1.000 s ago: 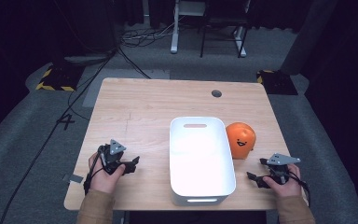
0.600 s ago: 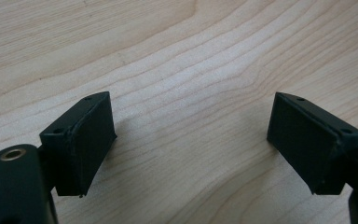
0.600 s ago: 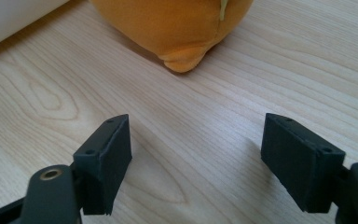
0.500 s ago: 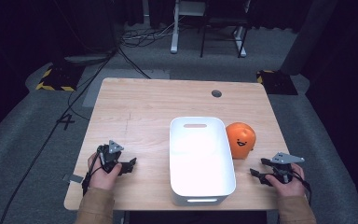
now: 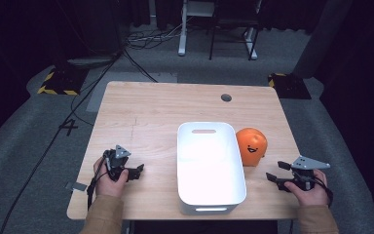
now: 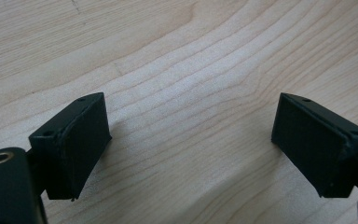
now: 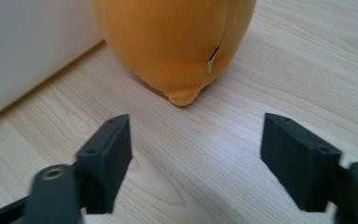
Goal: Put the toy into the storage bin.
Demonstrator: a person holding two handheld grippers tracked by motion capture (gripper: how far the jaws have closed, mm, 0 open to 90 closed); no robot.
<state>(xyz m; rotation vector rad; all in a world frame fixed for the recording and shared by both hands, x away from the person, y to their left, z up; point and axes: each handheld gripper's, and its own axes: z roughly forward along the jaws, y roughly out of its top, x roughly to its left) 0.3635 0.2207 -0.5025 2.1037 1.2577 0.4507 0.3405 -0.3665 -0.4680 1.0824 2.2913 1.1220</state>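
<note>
The orange toy is seen right of centre on the surface, touching the white bin; the right tongs, lower right, are spread wide w/ nothing between, just opened more; the left tongs, lower left, are wide too, just opened, nothing held.

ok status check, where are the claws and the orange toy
Left claw open, empty, over bare table. Right claw open, jaws just reopening, short of orange toy. Toy beside white bin. Path clear.
</note>
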